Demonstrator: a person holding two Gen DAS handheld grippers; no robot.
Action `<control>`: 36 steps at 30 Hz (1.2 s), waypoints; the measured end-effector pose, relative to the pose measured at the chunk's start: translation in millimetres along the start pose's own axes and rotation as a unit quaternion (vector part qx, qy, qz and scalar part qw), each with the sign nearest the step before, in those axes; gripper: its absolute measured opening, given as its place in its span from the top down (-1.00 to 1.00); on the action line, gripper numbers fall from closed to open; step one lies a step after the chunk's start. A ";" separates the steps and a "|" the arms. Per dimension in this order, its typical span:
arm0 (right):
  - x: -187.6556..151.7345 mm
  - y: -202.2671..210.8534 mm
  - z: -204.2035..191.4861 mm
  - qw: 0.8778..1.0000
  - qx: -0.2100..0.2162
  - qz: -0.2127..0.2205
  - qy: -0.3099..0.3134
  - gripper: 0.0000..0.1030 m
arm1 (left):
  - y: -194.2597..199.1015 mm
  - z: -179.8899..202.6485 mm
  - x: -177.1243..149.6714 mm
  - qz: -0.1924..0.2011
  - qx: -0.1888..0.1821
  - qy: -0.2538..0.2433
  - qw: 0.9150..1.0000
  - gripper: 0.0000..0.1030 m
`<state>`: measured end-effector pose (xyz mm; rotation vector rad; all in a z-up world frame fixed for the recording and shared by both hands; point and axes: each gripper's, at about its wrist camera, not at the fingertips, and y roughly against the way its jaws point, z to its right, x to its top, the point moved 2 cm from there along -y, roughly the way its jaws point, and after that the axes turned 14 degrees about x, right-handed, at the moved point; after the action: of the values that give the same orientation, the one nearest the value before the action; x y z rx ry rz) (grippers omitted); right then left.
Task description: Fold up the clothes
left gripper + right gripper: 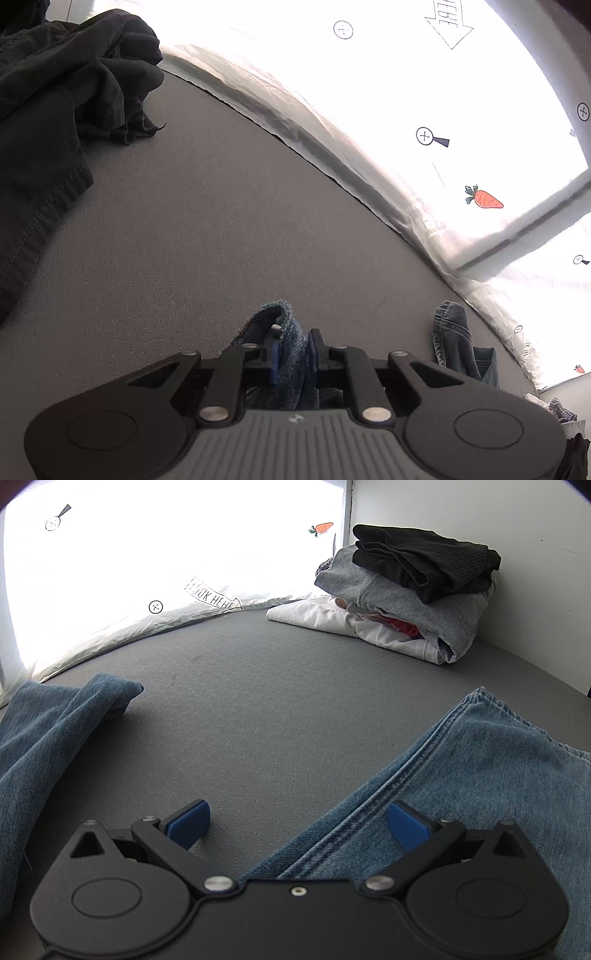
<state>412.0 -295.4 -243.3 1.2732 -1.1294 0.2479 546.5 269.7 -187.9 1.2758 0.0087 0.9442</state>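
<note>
In the left wrist view, the left gripper [291, 350] is clamped on a bunched fold of blue jeans [286, 332], the denim squeezed between its blue pads [274, 356] and rising in a small hump just ahead of the fingertips. Another piece of the same denim [452, 339] stands up off to the gripper's right. Ahead and to the left, well apart from it, a heap of dark clothes [70, 81] lies on the grey surface [207, 206]. A white sheet printed with carrots and small marks [443, 110] runs along the far edge, ahead and to the right.

In the right wrist view, the right gripper [297, 823] has its jaws spread wide with nothing pressed between them. A jeans leg with a stitched seam [461, 760] lies under its right finger and stretches ahead to the right. Another denim part [66, 716] lies to its left. Far ahead on the right sits a stack of folded clothes [402, 587], black on grey on white.
</note>
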 end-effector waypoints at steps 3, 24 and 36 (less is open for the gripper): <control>0.2 0.1 0.2 1.000 0.000 0.000 0.000 -1.00 | 13.9 -19.8 28.0 0.043 0.037 0.018 0.998 0.69; 39.7 -9.6 -31.7 0.995 0.013 -0.095 0.038 -0.82 | 31.2 -33.9 47.5 0.086 0.137 -0.047 0.986 -0.55; 75.6 -25.8 -185.3 0.947 0.260 -0.068 0.176 0.33 | -34.6 3.8 -25.8 -0.071 0.167 -0.135 0.974 -0.58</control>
<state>564.1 -179.9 -178.0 1.6823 -0.6813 0.6747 552.2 251.7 -226.9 1.6843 0.0474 0.6565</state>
